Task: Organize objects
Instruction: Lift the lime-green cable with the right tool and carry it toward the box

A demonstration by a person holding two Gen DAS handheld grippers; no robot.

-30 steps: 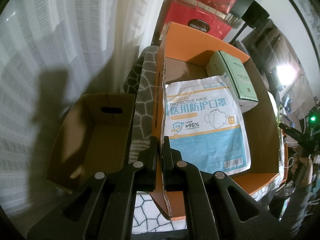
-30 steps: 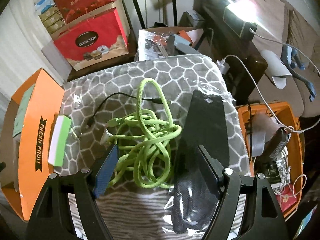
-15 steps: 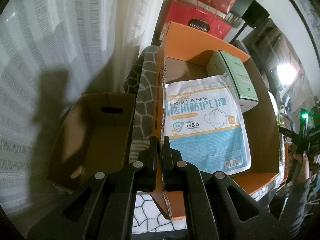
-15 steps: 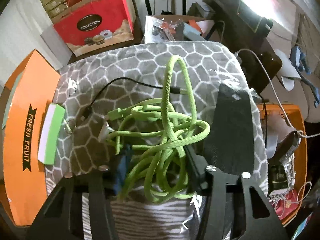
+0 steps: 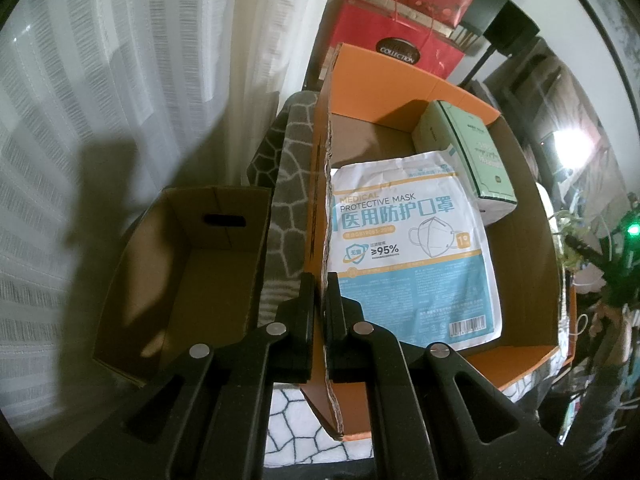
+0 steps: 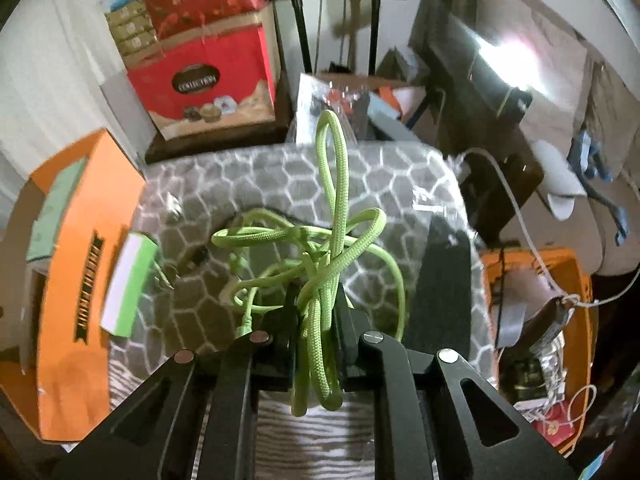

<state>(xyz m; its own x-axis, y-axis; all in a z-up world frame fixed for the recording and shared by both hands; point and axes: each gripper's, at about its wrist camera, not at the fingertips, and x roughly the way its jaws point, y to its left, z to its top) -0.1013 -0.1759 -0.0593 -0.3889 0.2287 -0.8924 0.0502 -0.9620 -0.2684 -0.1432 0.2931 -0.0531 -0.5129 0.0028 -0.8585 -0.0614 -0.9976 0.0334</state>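
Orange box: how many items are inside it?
2: a white and blue mask packet flat on the orange box floor, and a green carton at its far corner. More may lie underneath.

Items I am failing to read from here:
- Lettering on the orange box (image 6: 86,240): blurring into black strokes.
- Green cable (image 6: 320,264): its lower strands are disappearing between my right gripper (image 6: 316,312) jaws, which have just been closing.
- Mask packet (image 5: 412,256): small print is staying illegible.
- Brown carton (image 5: 180,280): near corner is hiding behind my left gripper (image 5: 319,292).

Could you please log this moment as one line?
left gripper: shut on orange cardboard box wall | right gripper: just closed on tangled lime-green braided cable
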